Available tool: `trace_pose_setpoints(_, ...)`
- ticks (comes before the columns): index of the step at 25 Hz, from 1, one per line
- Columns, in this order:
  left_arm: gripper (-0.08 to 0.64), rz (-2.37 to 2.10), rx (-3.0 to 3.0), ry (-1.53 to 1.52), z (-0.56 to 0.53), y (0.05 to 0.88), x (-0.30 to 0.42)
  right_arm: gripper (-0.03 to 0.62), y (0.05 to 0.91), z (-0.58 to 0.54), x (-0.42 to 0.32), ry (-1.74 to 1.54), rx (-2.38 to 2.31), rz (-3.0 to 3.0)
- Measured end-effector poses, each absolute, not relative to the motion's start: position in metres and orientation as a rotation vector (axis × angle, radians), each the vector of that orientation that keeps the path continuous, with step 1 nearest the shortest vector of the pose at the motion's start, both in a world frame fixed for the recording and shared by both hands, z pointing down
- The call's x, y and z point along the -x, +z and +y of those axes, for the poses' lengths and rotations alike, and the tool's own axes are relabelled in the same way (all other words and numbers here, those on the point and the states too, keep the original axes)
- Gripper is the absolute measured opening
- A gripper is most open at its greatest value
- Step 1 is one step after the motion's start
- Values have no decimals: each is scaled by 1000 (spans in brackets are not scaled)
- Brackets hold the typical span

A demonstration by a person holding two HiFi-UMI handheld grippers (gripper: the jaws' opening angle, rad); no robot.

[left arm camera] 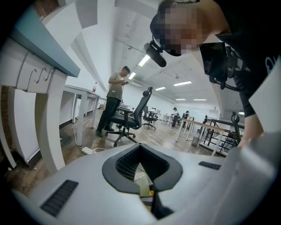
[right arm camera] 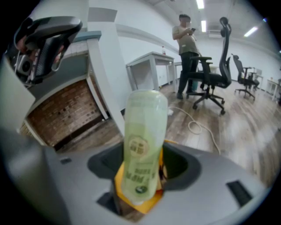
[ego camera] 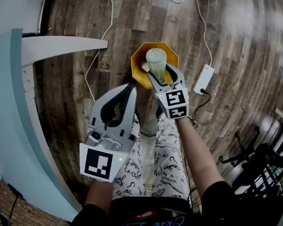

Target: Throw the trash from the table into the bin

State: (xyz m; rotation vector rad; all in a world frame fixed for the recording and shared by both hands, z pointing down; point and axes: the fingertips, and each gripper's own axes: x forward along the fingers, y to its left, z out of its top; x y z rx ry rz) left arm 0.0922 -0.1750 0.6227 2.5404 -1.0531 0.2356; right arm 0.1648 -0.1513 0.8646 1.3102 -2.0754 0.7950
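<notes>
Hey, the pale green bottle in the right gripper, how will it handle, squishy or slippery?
The bottle looks like thin translucent plastic, so probably light and dentable. Its smooth round sides may slip in the right gripper. Tall and narrow, it would likely tip, then roll, if stood up.

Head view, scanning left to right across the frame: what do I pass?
Table → left gripper → bottle held in the right gripper → white power adapter → black chair base.
</notes>
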Motion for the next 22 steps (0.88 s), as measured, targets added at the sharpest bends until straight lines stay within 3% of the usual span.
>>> trace_pose_setpoints(22, 11, -1067, -2501, 176, -177, 615, -93, 271, 887, -134, -173, 878, -1243, -1942)
